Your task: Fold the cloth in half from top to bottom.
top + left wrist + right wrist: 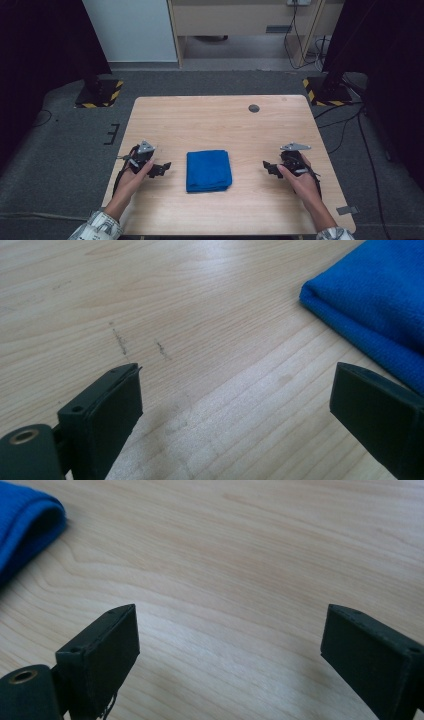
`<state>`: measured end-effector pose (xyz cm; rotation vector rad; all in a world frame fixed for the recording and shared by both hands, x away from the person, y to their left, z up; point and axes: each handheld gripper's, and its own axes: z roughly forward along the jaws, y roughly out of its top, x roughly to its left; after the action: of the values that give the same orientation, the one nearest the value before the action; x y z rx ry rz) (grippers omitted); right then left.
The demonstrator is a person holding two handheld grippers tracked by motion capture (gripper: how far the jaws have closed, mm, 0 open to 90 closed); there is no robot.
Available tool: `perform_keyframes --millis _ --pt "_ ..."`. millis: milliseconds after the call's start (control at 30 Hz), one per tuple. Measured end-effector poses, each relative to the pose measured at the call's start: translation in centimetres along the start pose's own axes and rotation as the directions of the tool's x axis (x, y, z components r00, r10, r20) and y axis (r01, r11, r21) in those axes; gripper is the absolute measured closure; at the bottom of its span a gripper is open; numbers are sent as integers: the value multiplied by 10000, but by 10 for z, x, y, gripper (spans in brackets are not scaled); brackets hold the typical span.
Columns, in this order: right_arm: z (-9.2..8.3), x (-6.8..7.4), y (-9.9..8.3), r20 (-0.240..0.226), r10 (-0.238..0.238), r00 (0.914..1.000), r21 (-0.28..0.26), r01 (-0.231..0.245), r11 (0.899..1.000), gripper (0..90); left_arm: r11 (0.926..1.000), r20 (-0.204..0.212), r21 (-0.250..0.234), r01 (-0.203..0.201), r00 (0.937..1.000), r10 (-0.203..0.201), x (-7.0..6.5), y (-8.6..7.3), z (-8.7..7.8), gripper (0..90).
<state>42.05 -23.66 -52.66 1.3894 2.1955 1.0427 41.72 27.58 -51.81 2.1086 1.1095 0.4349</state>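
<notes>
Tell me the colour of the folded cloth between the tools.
Solid blue; the folded cloth shows best in the high view.

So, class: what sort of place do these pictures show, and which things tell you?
Probably a lab or recording studio: a lone wooden table on grey carpet, black stands on hazard-striped bases, and handheld grippers, left gripper and right gripper, flanking a folded blue cloth.

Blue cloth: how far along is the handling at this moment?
Done: the blue cloth lies folded flat on the table. In hand: nothing; the left gripper and right gripper sit open either side, apart from it. Left: any grasp or move.
</notes>
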Motion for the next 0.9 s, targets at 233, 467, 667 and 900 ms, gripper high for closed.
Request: perform_keyframes --millis 233,467,667,900 --pt "1 -13 -4 15 101 9999 159 -102 9998 93 10000 -335 -51 32 9994 -34 5 -1 3 65" --pt "2 -36 2 262 343 9991 100 -346 9994 92 9994 -570 -132 317 9979 -324 15 3 8 69" --pt "2 -57 7 546 944 9940 -84 -941 9955 96 9964 -677 -315 793 9944 -813 26 7 14 71" --pt "7 -75 8 1011 1525 9831 -128 -1520 9883 113 9948 -904 -253 991 9908 -1010 33 8 21 71"
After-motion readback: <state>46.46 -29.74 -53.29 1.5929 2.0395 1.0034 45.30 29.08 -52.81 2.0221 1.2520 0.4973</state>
